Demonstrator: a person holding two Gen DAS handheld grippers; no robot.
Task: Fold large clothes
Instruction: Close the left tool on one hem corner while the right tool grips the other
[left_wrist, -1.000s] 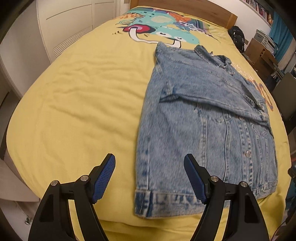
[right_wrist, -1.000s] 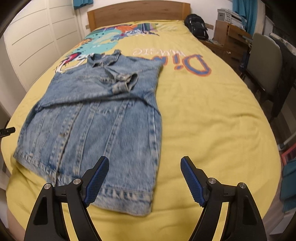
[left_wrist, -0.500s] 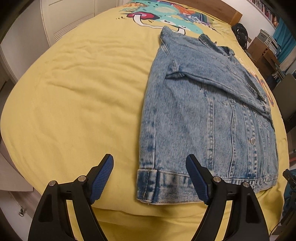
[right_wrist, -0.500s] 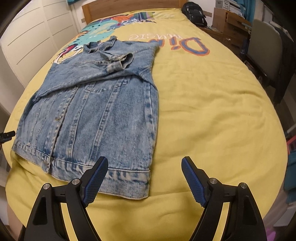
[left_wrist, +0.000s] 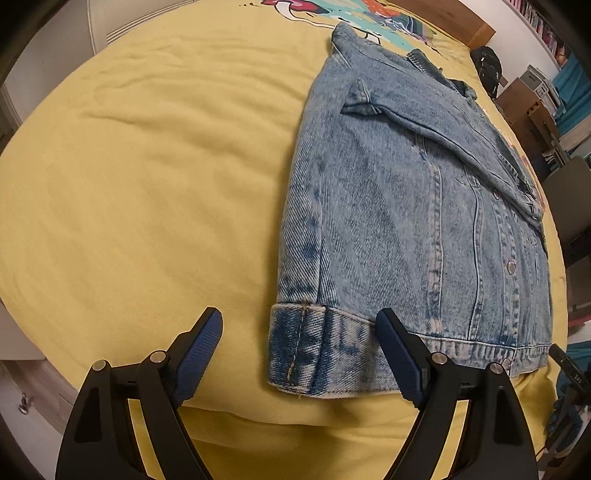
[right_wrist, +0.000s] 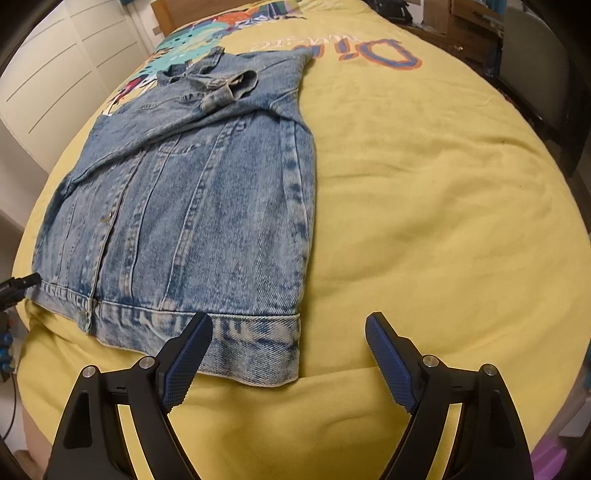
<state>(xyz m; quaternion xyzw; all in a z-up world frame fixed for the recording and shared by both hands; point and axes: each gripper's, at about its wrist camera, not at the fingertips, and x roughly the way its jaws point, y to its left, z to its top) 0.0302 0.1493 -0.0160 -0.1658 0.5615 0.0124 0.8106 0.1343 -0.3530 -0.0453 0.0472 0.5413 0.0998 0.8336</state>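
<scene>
A light blue denim jacket (left_wrist: 399, 206) lies flat on the yellow bed cover (left_wrist: 147, 184), front side up, sleeves folded across the chest, hem toward me. My left gripper (left_wrist: 299, 350) is open, its jaws straddling the hem's left corner (left_wrist: 291, 350) from just in front. In the right wrist view the jacket (right_wrist: 207, 206) lies left of centre. My right gripper (right_wrist: 288, 354) is open, its jaws on either side of the hem's right corner (right_wrist: 280, 350). Neither holds anything.
The bed cover (right_wrist: 424, 184) has a colourful print and lettering (right_wrist: 369, 51) toward the wooden headboard (left_wrist: 450, 18). White wardrobe doors (right_wrist: 66, 74) stand on the left. A chair (right_wrist: 535, 85), shelves and a black bag (left_wrist: 489, 68) stand on the right.
Both grippers have moved forward and down toward the jacket's hem, so each bottom corner now sits between open jaws. The jacket has not moved.
</scene>
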